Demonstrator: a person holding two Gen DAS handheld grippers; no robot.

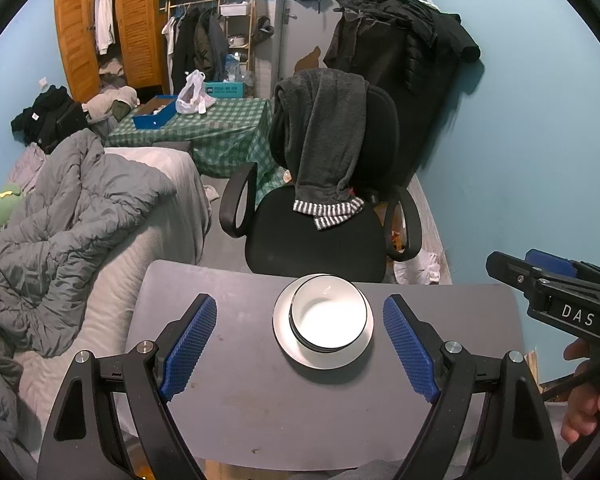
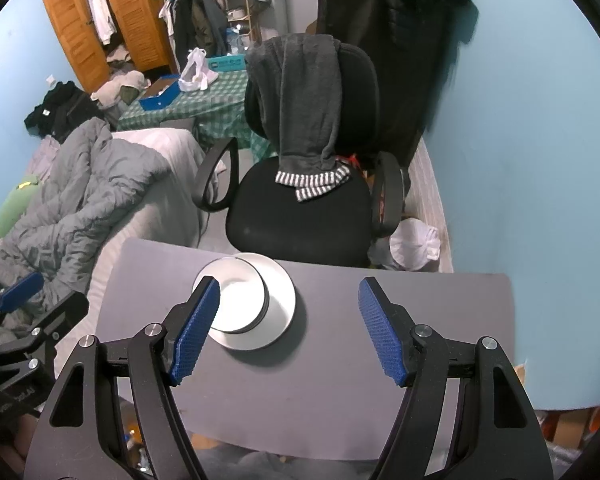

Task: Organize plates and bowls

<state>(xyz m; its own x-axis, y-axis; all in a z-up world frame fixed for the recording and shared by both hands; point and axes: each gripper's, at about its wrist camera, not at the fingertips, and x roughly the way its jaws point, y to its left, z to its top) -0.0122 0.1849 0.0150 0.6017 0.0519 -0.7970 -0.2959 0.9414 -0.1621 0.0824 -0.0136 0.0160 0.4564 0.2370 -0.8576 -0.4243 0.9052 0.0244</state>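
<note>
- A white bowl (image 1: 327, 314) sits on a white plate (image 1: 284, 332) near the gray table's (image 1: 240, 400) far edge.
- My left claw (image 1: 300, 344) gapes wide, holding nothing.
- My right claw (image 2: 290, 330) likewise spreads empty above the table.

- grey tabletop (image 1: 260, 420)
- black office chair (image 1: 320, 236) behind it; dark towel (image 1: 324, 140) draped over backrest
- bed with grey duvet (image 1: 60, 220) at left

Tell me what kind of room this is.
Most likely a bedroom, a small lived-in one: a bed with a rumpled grey duvet, a wooden wardrobe hanging open with clothes, and an office chair behind the small table.
</note>
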